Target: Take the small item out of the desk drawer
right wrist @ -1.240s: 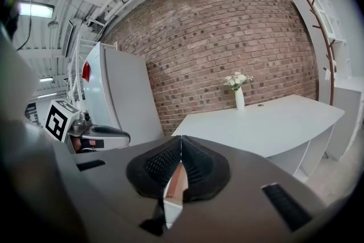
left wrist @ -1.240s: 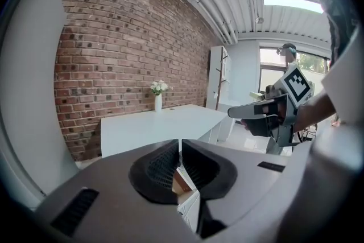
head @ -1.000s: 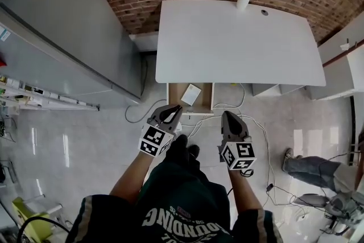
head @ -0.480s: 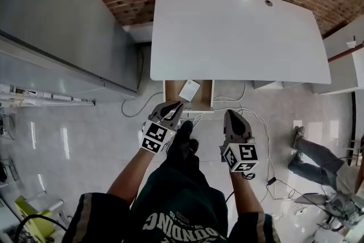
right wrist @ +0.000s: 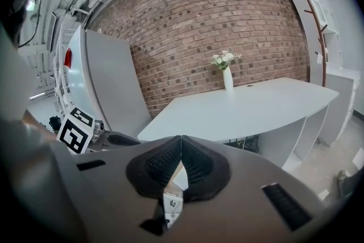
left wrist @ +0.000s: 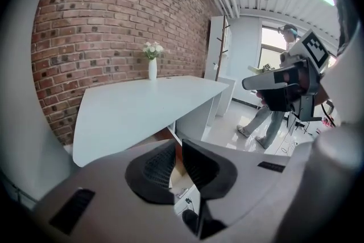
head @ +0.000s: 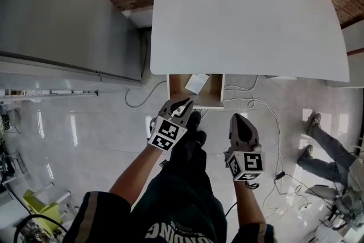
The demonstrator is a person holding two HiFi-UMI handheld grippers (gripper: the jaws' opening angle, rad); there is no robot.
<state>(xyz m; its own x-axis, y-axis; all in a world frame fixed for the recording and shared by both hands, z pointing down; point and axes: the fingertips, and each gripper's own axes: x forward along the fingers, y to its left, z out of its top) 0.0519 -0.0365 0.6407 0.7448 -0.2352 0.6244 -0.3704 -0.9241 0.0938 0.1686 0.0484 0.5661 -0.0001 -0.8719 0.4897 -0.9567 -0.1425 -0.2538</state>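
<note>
Well, I'm on the approach step: the drawer [head: 173,91] stands open under the front edge of the white surface [head: 244,25], and the small item [head: 197,82], flat and white, lies inside it. My left claw [head: 183,103] hovers just before the drawer's front, pinched closed and empty; my right claw [head: 238,118] is nearby, closed on nothing. Next, I judge, one claw must spread and dip in over the item
</note>
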